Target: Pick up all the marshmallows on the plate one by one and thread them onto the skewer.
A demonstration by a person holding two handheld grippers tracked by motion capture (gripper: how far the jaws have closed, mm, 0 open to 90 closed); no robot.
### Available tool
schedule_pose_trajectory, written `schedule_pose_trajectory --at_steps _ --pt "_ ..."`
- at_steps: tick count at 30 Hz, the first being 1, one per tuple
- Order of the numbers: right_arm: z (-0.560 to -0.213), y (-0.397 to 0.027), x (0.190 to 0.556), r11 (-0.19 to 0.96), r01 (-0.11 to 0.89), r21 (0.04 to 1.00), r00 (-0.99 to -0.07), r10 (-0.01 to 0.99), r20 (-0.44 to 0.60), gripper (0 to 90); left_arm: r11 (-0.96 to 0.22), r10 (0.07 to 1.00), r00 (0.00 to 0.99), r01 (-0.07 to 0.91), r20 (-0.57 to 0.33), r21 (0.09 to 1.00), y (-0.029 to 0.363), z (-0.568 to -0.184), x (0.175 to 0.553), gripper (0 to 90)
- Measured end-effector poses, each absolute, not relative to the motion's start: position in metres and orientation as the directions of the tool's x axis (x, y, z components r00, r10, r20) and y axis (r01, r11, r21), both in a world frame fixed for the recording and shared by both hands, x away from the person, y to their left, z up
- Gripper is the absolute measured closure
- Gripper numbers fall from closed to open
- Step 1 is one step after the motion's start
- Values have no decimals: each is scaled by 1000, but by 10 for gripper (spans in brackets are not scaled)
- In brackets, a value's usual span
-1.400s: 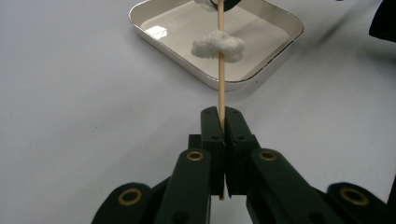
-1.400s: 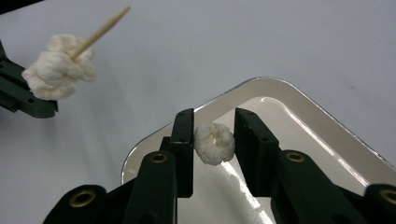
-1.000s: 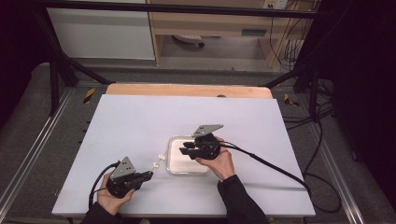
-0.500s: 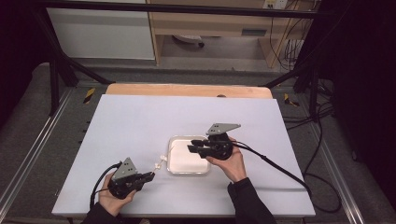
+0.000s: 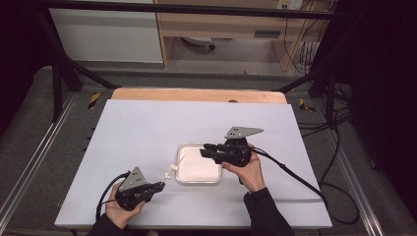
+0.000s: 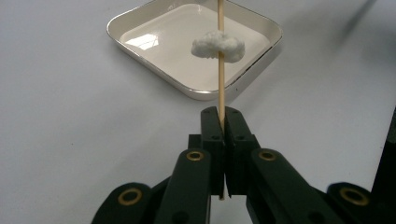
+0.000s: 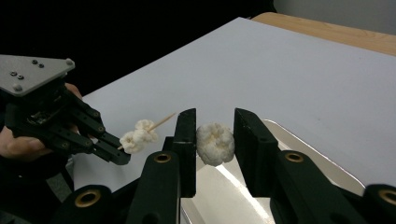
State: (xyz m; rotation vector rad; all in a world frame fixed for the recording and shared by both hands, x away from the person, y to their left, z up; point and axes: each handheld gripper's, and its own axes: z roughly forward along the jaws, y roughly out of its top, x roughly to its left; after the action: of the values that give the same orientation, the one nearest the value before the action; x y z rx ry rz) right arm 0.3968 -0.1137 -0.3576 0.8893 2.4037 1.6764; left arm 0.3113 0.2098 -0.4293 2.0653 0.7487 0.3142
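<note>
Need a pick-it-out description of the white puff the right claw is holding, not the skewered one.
Start at the white square tray mid-table. Just above it, the right claw holds a round white puff between its jaws. Unlike the other puff, which sits threaded on the skewer in the left claw, no stick runs through it.

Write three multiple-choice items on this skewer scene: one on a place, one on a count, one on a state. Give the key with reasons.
1. Where is the white puff that is off the skewer?
A. between the right gripper's jaws
B. on the tray floor
C. on the table

2. How many pieces sit on the skewer?
A. none
B. one
C. three

3. How does the left gripper stand?
A. wide open
B. shut on the skewer
C. shut on the tray rim

Key: 1 A, the right gripper holds it above the tray. 2 B, one white piece is threaded. 3 B, its jaws clamp the stick.
</note>
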Motion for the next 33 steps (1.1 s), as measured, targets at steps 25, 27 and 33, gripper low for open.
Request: schedule_pose_trajectory --at_steps 25,27,33 --pt "-360 -102 399 139 454 880 -837 406 368 712 -416 594 804 347 -38 840 193 -426 308 880" --pt "-361 -101 399 138 456 879 -837 402 371 713 -416 593 804 346 -38 841 193 -426 309 880" --pt "-365 -99 400 137 470 872 -835 390 388 714 -411 593 804 342 -37 845 192 -426 308 880"
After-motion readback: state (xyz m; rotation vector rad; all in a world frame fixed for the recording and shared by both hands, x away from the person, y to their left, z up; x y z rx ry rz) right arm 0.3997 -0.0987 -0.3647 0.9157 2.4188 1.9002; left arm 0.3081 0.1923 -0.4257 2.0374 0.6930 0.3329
